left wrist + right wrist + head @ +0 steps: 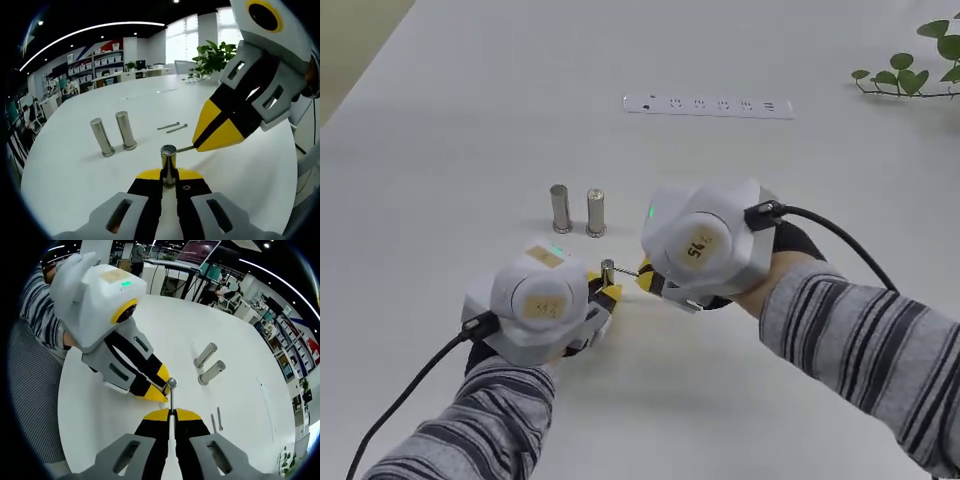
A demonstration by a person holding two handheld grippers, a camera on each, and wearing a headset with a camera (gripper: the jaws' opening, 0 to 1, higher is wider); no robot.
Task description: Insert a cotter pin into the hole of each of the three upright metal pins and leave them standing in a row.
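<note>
Fingers [149, 182] of the left gripper [169, 176] are clamped on one metal pin [168, 159], upright on the white table [75, 165]. The right gripper [171, 413] pinches a cotter pin [171, 399], tip at that pin's head from the right. A second pin [561, 208] and third pin [596, 212] stand side by side just beyond, spare cotter pins [169, 125] lying farther right

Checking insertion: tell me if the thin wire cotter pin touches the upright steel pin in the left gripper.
Touching. The left gripper view shows the thin wire cotter pin meeting the upright steel pin just below its top.
</note>
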